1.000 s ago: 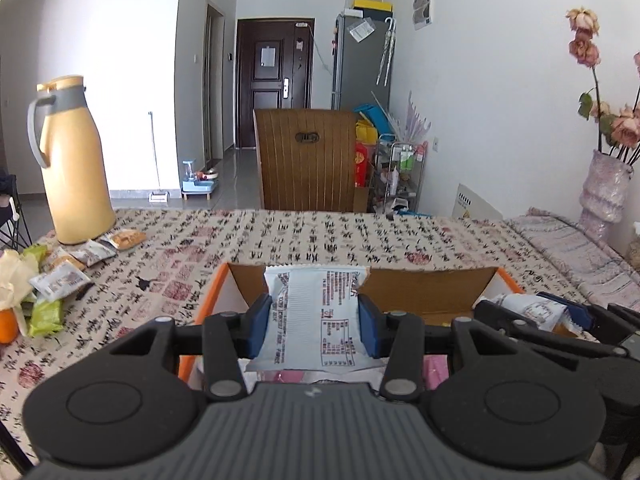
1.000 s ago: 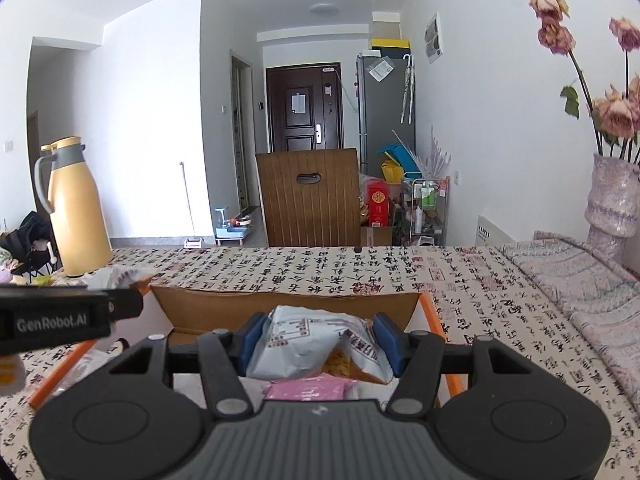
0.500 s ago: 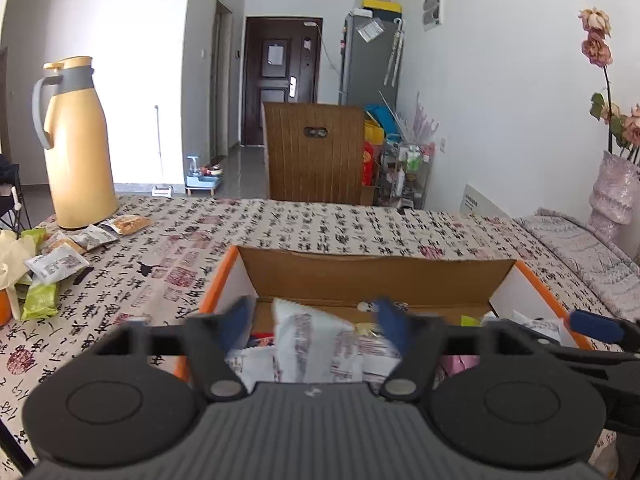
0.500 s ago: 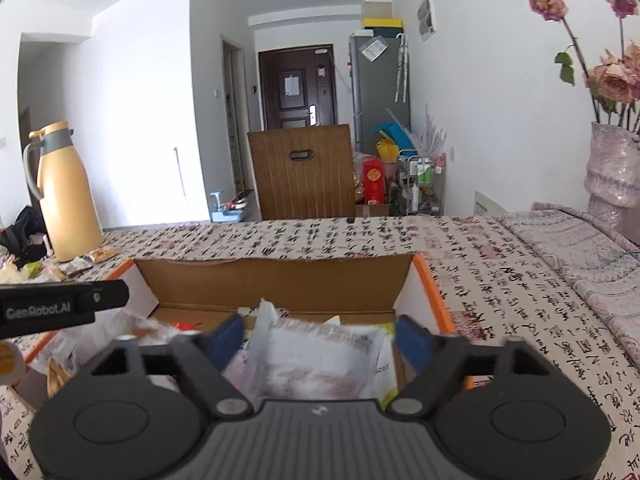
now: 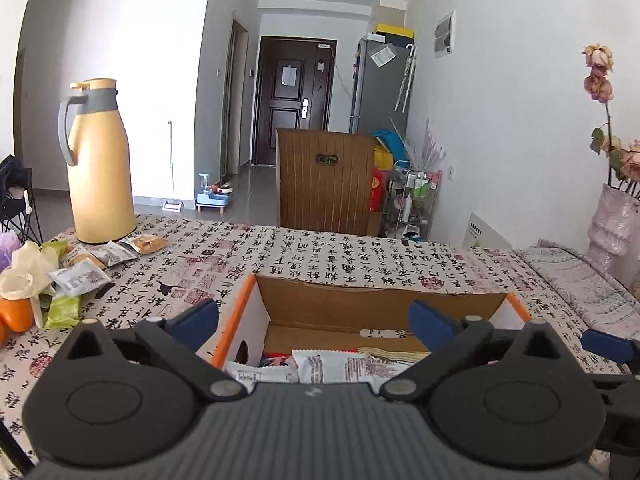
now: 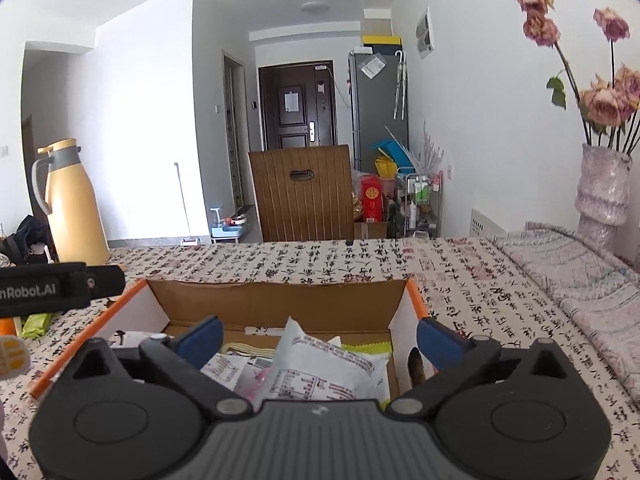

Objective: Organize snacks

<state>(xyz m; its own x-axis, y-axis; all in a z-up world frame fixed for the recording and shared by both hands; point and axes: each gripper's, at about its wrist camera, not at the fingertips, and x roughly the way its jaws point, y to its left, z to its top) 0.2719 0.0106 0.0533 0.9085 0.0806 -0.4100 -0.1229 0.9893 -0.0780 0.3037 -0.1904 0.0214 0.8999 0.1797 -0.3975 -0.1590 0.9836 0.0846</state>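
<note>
An open cardboard box with orange edges (image 5: 236,320) (image 6: 416,300) lies on the patterned tablecloth and holds several snack packets. My left gripper (image 5: 314,320) hovers over its near left part, jaws opening wide, and a white printed packet (image 5: 344,366) lies loose in the box below them. My right gripper (image 6: 320,334) hovers over the box's right part, jaws also opening, with a white crinkled packet (image 6: 320,364) resting free on the pile beneath. Neither gripper's pads touch a packet. Several loose snack packets (image 5: 80,276) lie at the table's left.
A tall yellow thermos (image 5: 100,168) stands at the far left of the table, near a green packet (image 5: 64,310) and an orange object at the edge. A vase of dried roses (image 6: 604,188) stands at the right. A wooden chair back (image 5: 328,184) rises behind the table.
Both grippers have opened and let go of their white packets, which dropped into the box. The left gripper has drawn back a little, so more of the box shows.
</note>
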